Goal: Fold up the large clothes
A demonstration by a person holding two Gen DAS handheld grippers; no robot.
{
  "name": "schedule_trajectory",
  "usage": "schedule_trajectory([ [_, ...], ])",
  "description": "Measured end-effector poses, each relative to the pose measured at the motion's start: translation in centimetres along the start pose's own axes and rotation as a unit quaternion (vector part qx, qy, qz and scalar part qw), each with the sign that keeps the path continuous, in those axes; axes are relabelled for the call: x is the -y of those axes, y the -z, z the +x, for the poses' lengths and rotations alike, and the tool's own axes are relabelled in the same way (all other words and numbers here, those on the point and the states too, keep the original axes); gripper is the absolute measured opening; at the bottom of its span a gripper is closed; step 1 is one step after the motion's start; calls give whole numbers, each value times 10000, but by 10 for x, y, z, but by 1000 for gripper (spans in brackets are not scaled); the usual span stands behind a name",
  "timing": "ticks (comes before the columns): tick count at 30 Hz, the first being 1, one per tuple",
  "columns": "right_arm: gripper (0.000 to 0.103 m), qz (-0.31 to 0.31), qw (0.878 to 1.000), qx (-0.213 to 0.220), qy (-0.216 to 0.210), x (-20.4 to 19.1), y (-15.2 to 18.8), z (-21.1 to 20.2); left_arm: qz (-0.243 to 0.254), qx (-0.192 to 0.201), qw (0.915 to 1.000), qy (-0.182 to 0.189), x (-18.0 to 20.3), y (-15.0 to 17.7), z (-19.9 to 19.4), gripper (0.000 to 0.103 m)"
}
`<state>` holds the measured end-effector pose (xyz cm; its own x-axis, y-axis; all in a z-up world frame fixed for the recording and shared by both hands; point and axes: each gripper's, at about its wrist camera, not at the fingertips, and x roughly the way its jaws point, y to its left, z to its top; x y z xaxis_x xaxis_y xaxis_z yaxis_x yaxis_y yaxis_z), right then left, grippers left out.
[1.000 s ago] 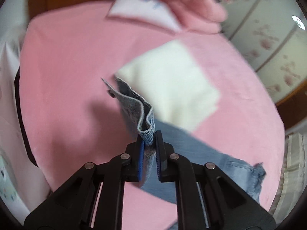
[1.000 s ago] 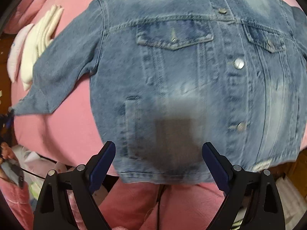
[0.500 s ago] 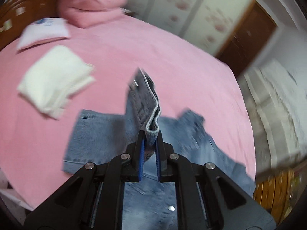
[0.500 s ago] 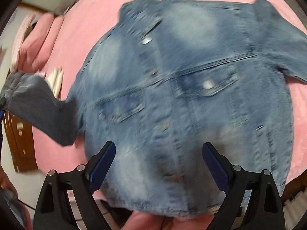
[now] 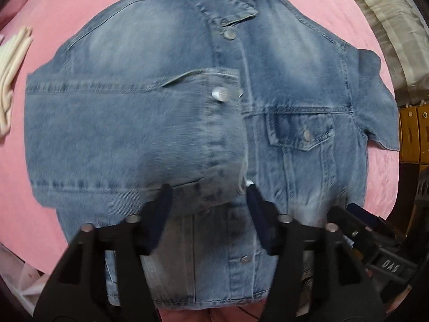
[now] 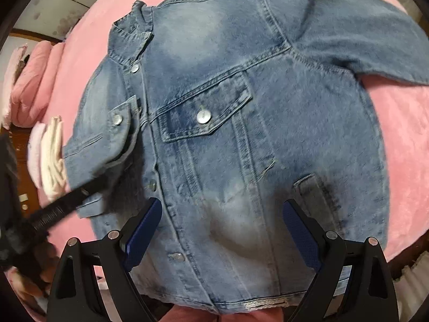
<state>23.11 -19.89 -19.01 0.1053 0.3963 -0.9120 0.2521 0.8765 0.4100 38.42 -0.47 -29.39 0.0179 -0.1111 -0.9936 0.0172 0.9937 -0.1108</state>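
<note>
Two grippers hang over one denim jacket (image 5: 166, 61) spread front-up on a bed with a pink bedspread (image 5: 80, 2). Left gripper (image 5: 207, 201): pointed straight down at the jacket, its jaws opening; the folded-in sleeve (image 5: 128, 131) lies across the jacket's chest directly ahead of the fingertips, its cuff end, blurred, between the two fingers with neither pad pressing on it. The cuff button (image 5: 219, 93) sits further ahead of this gripper, the collar (image 5: 222, 2) beyond that, and a chest pocket (image 5: 301, 131) ahead and to its right. Right gripper (image 6: 222, 220): jaws wide apart with nothing gripped, tilted down over the lower front panel near the hem; the chest pocket lies ahead of it, the button placket ahead and to its left, and the other sleeve (image 6: 362, 43) stretches out flat ahead and to its right. A stack of folded pale cloth (image 6: 52, 155) rests on the bed well to the left of the right gripper, beside the folded sleeve
</note>
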Motion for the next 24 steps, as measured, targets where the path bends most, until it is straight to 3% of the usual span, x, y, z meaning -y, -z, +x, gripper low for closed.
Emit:
schedule_trajectory([
  [2, 87, -100, 9995, -49, -286, -4, 3, 3, -142, -44, 9998, -116, -17, 5, 4, 56],
  [6, 74, -315, 9955, -185, -878, -27, 5, 16, -546, -106, 9979, -336, -67, 47, -10, 56],
  [9, 64, -577, 9914, -278, -1140, -53, 4, 32, -892, -136, 9935, -698, -100, 65, -16, 56],
  [11, 51, -874, 9895, -341, -1101, -72, 3, 45, -1092, -182, 9893, -946, -121, 75, -14, 56],
  [16, 47, -1705, 9842, -141, -450, -116, -3, 77, -1540, -454, 9811, -1082, -167, 95, -11, 56],
  [19, 46, -1668, 9850, -207, -384, -127, -12, 93, -1865, -503, 9753, -1073, -190, 104, -13, 56],
  [22, 39, -1658, 9850, -187, -431, -138, -23, 102, -2092, -471, 9715, -1011, -207, 110, -16, 56],
  [24, 28, -1682, 9841, -353, -443, -147, -31, 112, -2192, -497, 9697, -962, -216, 112, -14, 56],
])
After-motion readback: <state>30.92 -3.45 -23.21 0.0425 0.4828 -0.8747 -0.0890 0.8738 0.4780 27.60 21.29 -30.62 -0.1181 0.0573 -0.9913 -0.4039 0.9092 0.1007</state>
